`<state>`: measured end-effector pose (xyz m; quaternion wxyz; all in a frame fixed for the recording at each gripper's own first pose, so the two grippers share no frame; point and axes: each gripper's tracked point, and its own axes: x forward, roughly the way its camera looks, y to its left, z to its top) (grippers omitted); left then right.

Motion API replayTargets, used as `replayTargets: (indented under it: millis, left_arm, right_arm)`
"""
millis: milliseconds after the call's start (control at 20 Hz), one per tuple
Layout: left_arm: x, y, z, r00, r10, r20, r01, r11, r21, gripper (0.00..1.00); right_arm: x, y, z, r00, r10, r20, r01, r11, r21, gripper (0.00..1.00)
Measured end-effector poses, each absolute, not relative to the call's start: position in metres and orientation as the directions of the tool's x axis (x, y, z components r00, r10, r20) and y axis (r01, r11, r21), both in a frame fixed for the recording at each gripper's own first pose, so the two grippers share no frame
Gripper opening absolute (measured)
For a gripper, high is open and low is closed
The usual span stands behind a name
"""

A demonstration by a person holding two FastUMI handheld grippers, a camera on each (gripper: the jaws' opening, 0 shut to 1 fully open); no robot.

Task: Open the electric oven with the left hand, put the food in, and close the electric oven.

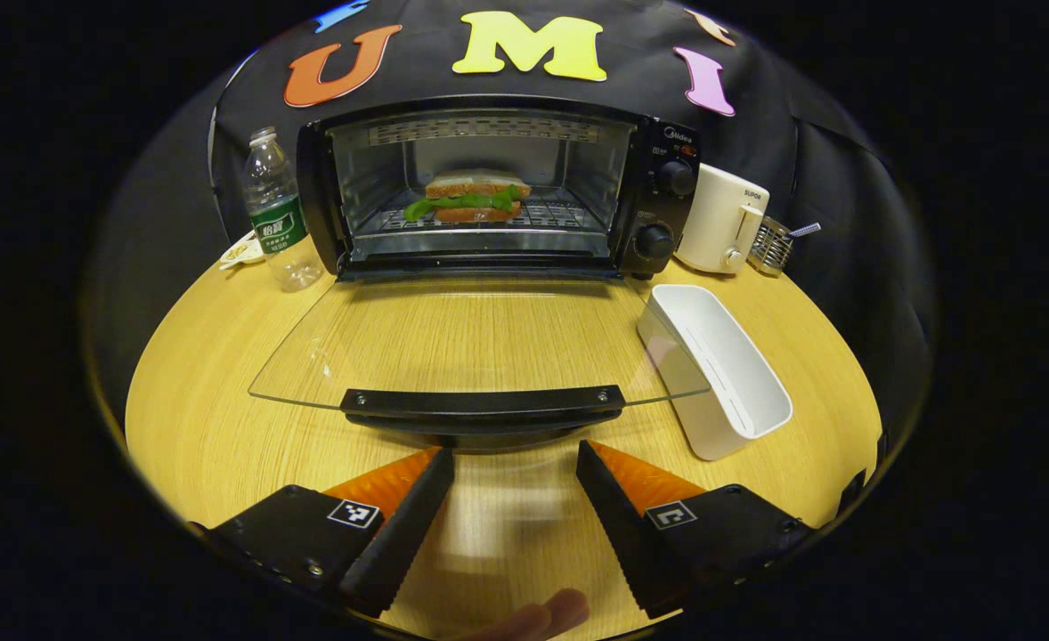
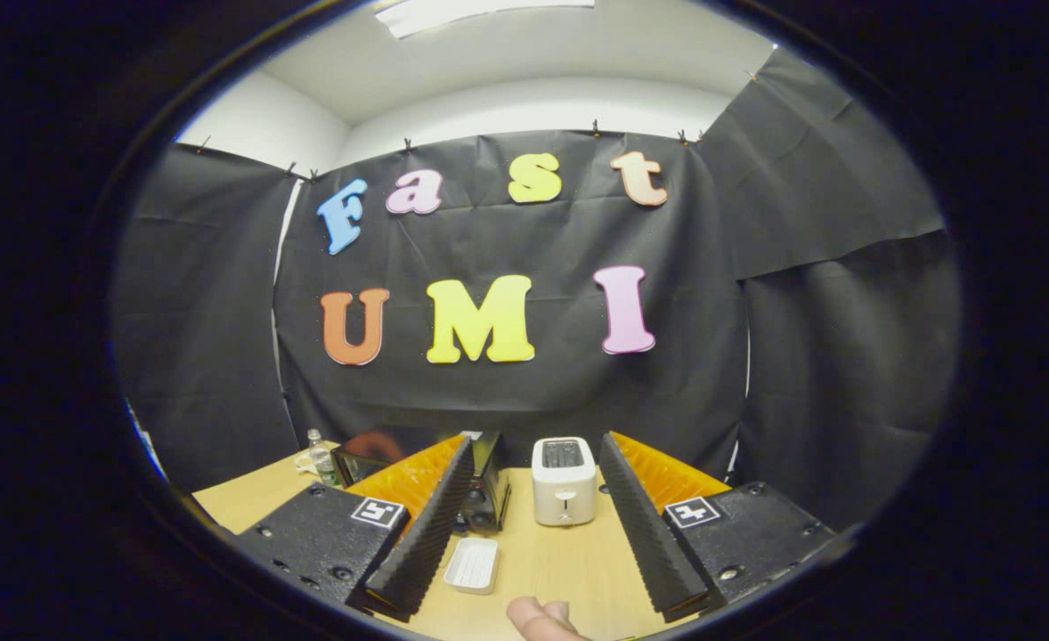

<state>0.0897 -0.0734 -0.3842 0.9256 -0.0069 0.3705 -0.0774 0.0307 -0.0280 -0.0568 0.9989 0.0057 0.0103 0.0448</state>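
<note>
1. Here the oven [image 1: 498, 187], marked Midea, stands at the table's [image 1: 222, 427] far edge, door [image 1: 480, 356] down flat, sandwich [image 1: 474, 198] on its rack.
2. Left gripper [image 1: 511, 499] spread, empty, near the door handle [image 1: 482, 402].
3. Right gripper [image 2: 533, 525] released too.
4. Toaster [image 1: 722, 230] reads SUPOR.

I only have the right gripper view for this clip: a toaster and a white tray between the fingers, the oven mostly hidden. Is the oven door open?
Observer: Yes. In the left gripper view the oven is open, its glass door folded down flat over the table.
Operator: Is the food in?
Observer: A sandwich sits on the rack inside.
Operator: Is the left gripper on the handle?
Observer: No. The left gripper is open, just short of the door handle, holding nothing.
Operator: And mine?
Observer: The right gripper is open and empty too.
</note>
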Motion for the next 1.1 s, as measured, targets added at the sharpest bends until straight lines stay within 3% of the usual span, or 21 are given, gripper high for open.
replayTargets:
  millis: [550,1100]
  left_arm:
    - [0.117,-0.066,-0.353,0.807,-0.09,-0.584,0.101,0.995,-0.014,0.93]
    - [0.156,-0.06,-0.326,0.82,-0.096,-0.564,0.096,0.995,-0.03,0.93]
  right_arm:
    - [0.033,-0.046,-0.059,0.999,0.044,-0.019,-0.044,0.999,0.007,0.92]
    - [0.034,-0.051,-0.074,0.998,0.039,-0.052,-0.037,0.998,0.042,0.92]
